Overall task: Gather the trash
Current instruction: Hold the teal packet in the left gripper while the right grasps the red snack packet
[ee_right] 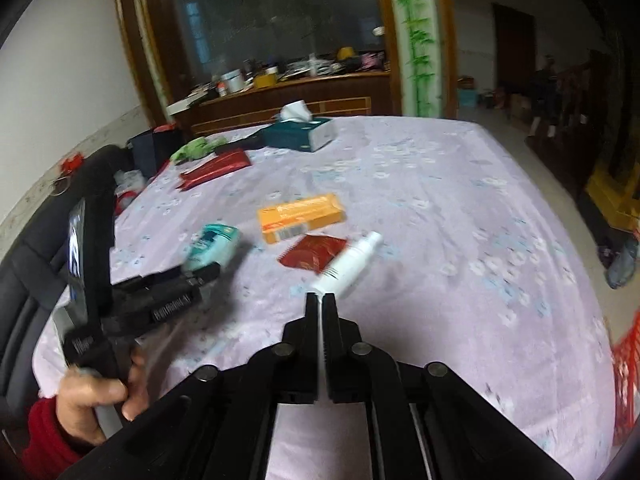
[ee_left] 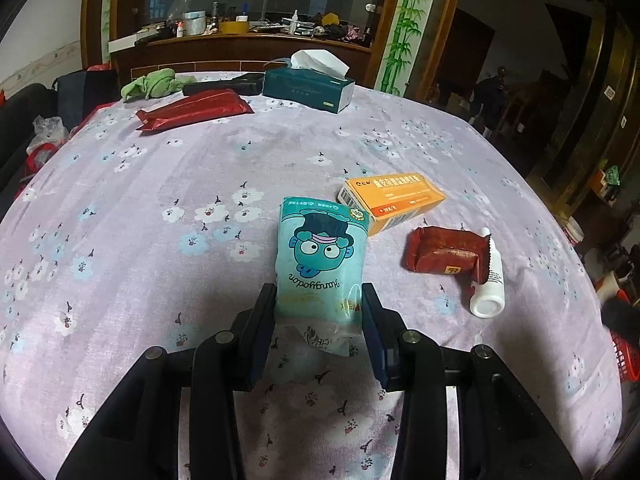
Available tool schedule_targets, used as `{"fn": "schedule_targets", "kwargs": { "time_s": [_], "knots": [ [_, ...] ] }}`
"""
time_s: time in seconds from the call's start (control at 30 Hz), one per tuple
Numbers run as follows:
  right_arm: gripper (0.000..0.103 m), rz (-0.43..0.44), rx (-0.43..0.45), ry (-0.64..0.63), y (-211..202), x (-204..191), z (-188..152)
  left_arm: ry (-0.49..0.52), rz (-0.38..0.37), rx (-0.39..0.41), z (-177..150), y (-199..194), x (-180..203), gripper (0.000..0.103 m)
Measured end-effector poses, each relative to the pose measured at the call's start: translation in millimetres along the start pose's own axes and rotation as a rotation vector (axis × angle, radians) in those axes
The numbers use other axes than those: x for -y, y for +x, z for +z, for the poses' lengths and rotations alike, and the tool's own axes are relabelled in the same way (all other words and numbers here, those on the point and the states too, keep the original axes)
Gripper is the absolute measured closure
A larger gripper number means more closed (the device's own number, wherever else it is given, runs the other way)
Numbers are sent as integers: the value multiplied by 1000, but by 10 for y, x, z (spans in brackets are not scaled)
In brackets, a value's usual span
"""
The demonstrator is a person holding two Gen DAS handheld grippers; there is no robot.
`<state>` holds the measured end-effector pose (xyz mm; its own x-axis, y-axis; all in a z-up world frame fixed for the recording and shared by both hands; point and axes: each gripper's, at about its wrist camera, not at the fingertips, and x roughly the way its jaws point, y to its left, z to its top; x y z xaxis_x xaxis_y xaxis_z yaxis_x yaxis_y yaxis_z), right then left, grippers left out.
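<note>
Fingers (ee_left: 266,320) of the left gripper (ee_left: 320,304) pinch a teal packet (ee_left: 322,256) above the counter (ee_left: 160,168) (its near end blurry). Right gripper (ee_right: 321,300) fingers press together, white bottle (ee_right: 352,260) at one o'clock.

Lived-in home, dining/living room type: surface (ee_left: 168,168) covered in a lilac floral cloth, with a teal tissue box (ee_left: 308,88), green rag (ee_left: 154,82), red foil pouch (ee_left: 196,110) and an orange medicine box (ee_left: 394,200) lying on it. Behind it stands a dark wooden sideboard (ee_left: 248,50) with a big glass panel, its ledge cluttered with small bottles, jars and tape rolls; a white pillar painted with green bamboo (ee_left: 408,20) stands beside it. On the right a dim doorway (ee_left: 472,56) opens to further rooms, with boxes and household clutter on the floor.
</note>
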<state>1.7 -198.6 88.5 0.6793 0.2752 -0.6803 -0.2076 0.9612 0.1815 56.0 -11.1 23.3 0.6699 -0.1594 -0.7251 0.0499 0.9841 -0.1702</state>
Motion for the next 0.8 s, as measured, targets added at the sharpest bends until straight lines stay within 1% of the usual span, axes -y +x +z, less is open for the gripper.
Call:
{"fn": "schedule_targets", "kwargs": {
  "time_s": [0.03,0.07,0.1,0.17,0.2,0.23,0.3,0.37,0.43,0.5,0.53,0.57,0.63,0.67,0.7,0.8],
  "knots": [
    [77,9,-11,-11,68,-4,97,-2,0,2,0,-5,-4,64],
    [52,11,-26,-26,136,-16,169,-5,4,4,1,-9,-13,64],
    [41,20,-43,-52,232,-27,269,-8,9,6,0,-13,-19,64],
    [41,31,-71,-95,424,-37,430,-16,15,6,3,-9,-45,64],
    [41,31,-99,-116,555,-34,507,-18,16,3,4,-3,-54,64],
    [41,30,-118,-113,695,-6,584,-21,15,-1,5,8,-64,64],
    [41,58,-173,-85,984,77,673,-31,11,-14,6,40,-93,64],
    [41,65,-211,-70,1206,131,685,-52,7,-28,11,70,-145,64],
    [41,60,-251,-85,1426,122,662,-65,5,-34,9,75,-176,64],
    [42,72,-285,-126,1554,67,589,-67,9,-36,8,76,-181,64],
    [43,61,-299,-156,1591,28,554,-64,9,-38,5,78,-170,64],
    [44,47,-307,-190,1614,-15,515,-55,13,-38,5,81,-151,64],
    [55,37,-312,-240,1614,-73,461,-45,22,-38,4,80,-125,64],
    [61,16,-311,-257,1623,-102,426,-45,18,-36,6,75,-122,64],
    [64,14,-305,-258,1615,-100,416,-47,15,-35,7,69,-122,64],
    [68,-8,-279,-234,1577,-126,393,-49,16,-32,14,64,-133,64]
  ]
}}
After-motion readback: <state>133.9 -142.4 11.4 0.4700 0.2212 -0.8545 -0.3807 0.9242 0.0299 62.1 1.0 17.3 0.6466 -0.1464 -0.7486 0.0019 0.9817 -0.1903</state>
